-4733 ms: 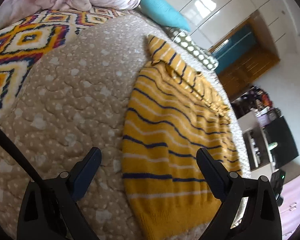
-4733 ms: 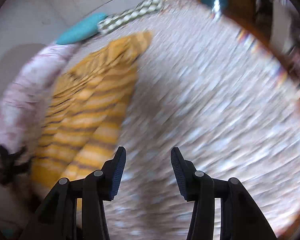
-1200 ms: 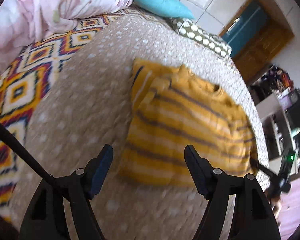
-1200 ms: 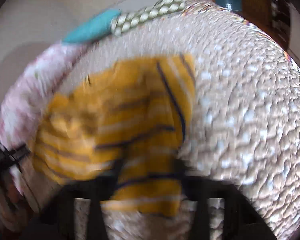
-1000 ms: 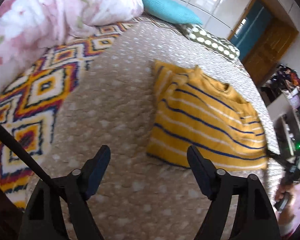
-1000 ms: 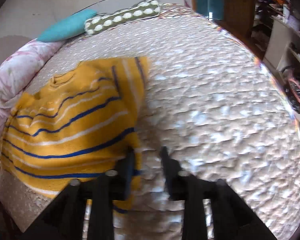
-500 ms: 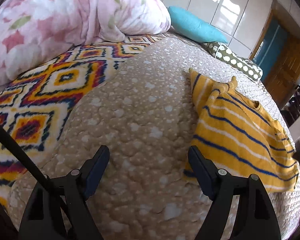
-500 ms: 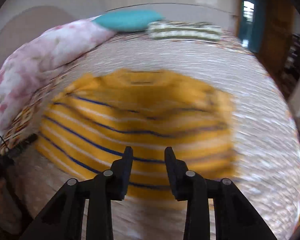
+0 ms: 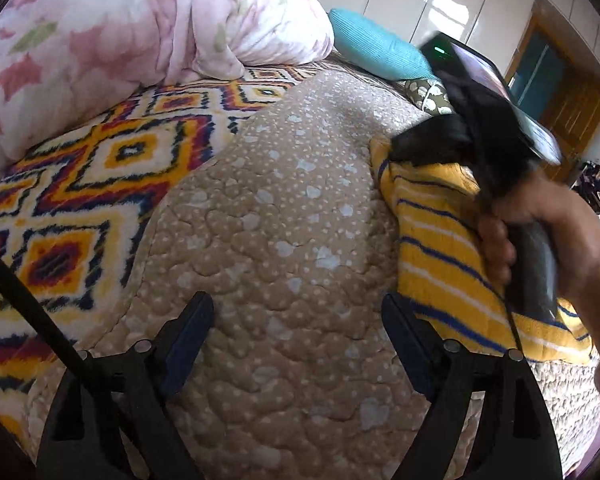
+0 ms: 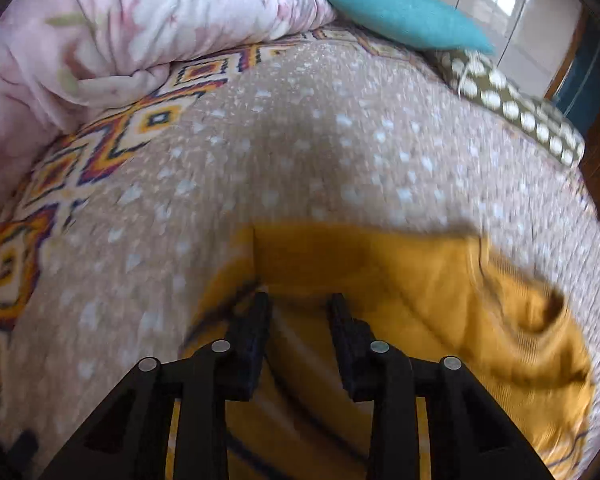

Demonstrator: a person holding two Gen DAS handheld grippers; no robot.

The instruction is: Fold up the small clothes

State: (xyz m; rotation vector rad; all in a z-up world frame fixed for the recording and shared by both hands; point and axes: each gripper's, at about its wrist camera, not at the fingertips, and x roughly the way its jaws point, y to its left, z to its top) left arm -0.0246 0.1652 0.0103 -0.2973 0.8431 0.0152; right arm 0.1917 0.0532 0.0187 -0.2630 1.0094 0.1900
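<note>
A yellow sweater (image 9: 440, 248) with navy and white stripes lies folded on the beige quilted bedspread (image 9: 284, 208). My left gripper (image 9: 296, 320) is open and empty, low over the bedspread just left of the sweater. In the left wrist view the right gripper, held in a hand (image 9: 540, 216), reaches over the sweater's far end. In the right wrist view the right gripper (image 10: 300, 312) is open with a narrow gap, its fingers right over the sweater (image 10: 420, 280) near the shoulder and collar. That view is blurred.
A pink floral duvet (image 9: 120, 40) is heaped at the back left. A patterned diamond blanket (image 9: 92, 176) lies at the left. A teal pillow (image 9: 376, 52) and a dotted green pillow (image 10: 512, 108) lie at the head. A wooden door (image 9: 560, 92) stands far right.
The right gripper has swung over to the sweater's collar end and come down close over it. The left gripper has pulled back to the left of the sweater, still open.
</note>
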